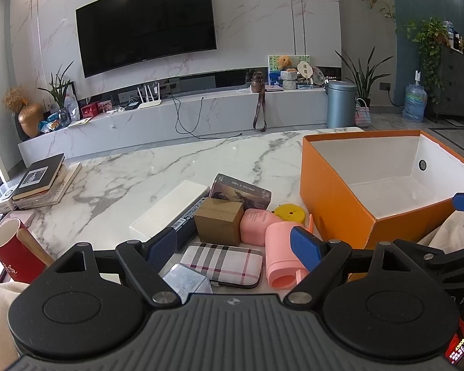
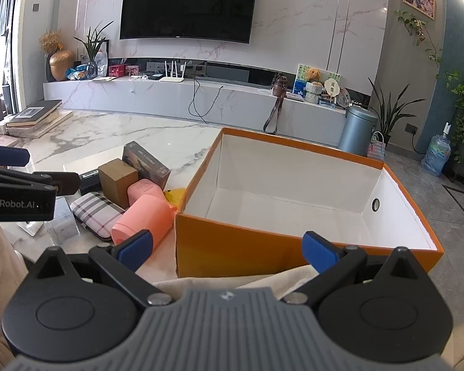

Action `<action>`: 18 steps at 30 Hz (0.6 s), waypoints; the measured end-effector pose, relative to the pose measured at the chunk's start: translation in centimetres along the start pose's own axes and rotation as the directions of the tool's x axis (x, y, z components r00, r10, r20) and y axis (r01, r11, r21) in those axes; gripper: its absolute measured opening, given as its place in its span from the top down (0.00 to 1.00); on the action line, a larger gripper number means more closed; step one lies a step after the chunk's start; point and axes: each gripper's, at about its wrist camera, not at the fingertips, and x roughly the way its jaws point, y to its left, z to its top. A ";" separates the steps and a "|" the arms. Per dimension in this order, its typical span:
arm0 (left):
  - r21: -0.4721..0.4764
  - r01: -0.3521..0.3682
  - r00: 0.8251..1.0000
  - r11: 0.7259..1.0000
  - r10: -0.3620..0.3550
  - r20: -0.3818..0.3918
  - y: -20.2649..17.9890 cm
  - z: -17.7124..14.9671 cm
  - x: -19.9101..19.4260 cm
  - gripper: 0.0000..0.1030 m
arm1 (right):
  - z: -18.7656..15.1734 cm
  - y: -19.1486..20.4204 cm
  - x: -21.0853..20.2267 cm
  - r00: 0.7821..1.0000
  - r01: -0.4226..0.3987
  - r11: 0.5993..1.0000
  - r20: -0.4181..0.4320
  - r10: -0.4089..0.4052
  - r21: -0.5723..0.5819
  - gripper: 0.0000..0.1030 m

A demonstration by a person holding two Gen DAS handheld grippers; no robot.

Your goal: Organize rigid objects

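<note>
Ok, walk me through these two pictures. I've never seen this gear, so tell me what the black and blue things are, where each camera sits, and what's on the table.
There is no robot arm here. A person holds a hand-held two-finger gripper in each hand, and a fisheye camera on each looks forward along its blue-tipped fingers. One picture comes from the left gripper, the other from the right gripper. Both stand open and hold nothing.

On the marble table sits an empty orange box, white inside. Beside it lies a cluster of small items: a pink cylinder, a pink case, a plaid case, a brown cardboard box, a yellow disc, a long white box and a dark printed box. Books are stacked further off, and a red cup stands near the left gripper.
</note>
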 end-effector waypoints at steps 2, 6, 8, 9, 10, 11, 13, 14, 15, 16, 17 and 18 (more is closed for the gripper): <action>-0.004 0.004 1.000 1.000 -0.004 -0.002 0.1 -0.1 0.0 0.05 | 0.1 0.0 0.0 1.000 0.001 1.000 -0.003 -0.001 -0.001 0.02; -0.026 0.018 1.000 0.999 -0.019 -0.019 0.7 0.0 0.4 0.08 | 0.3 0.0 0.1 1.000 0.001 1.000 -0.018 -0.001 -0.003 0.02; -0.034 0.026 0.999 0.999 -0.027 -0.027 1.0 0.1 0.6 0.13 | 0.6 0.0 0.2 1.000 -0.010 1.000 -0.019 0.010 0.003 0.02; -0.034 0.033 0.999 0.999 -0.034 -0.033 1.1 0.2 0.6 0.13 | 0.8 0.0 0.2 1.000 -0.020 1.000 -0.019 0.020 0.007 0.02; -0.033 0.039 0.998 0.999 -0.040 -0.039 1.2 0.3 0.7 0.14 | 0.9 -0.1 0.2 0.999 -0.032 0.999 -0.017 0.033 0.012 0.03; -0.030 0.047 0.998 0.998 -0.048 -0.046 1.3 0.4 0.9 0.16 | 1.0 -0.1 0.2 0.999 -0.038 0.999 -0.016 0.038 0.013 0.05; -0.028 0.061 0.996 0.998 -0.063 -0.062 1.7 0.7 1.2 0.20 | 1.4 0.0 0.4 0.998 -0.048 0.999 -0.027 0.049 0.006 0.12; -0.034 0.066 0.995 0.997 -0.068 -0.071 2.0 0.8 1.4 0.22 | 1.6 0.1 0.6 0.998 -0.054 0.999 -0.037 0.054 -0.001 0.16; -0.043 0.074 0.994 0.996 -0.077 -0.080 2.3 1.0 1.5 0.24 | 1.9 0.3 0.9 0.997 -0.063 0.998 -0.046 0.062 -0.010 0.18; -0.052 0.081 0.992 0.995 -0.085 -0.088 2.6 1.2 1.7 0.26 | 2.1 0.4 1.0 0.997 -0.069 0.997 -0.047 0.068 -0.016 0.20; -0.059 0.084 0.992 0.995 -0.089 -0.095 2.9 1.3 1.9 0.30 | 2.4 0.5 1.1 0.996 -0.075 0.997 -0.044 0.074 -0.022 0.21; -0.064 0.085 0.991 0.994 -0.091 -0.103 3.2 1.5 2.1 0.32 | 2.7 0.6 1.2 0.996 -0.082 0.996 -0.039 0.080 -0.030 0.22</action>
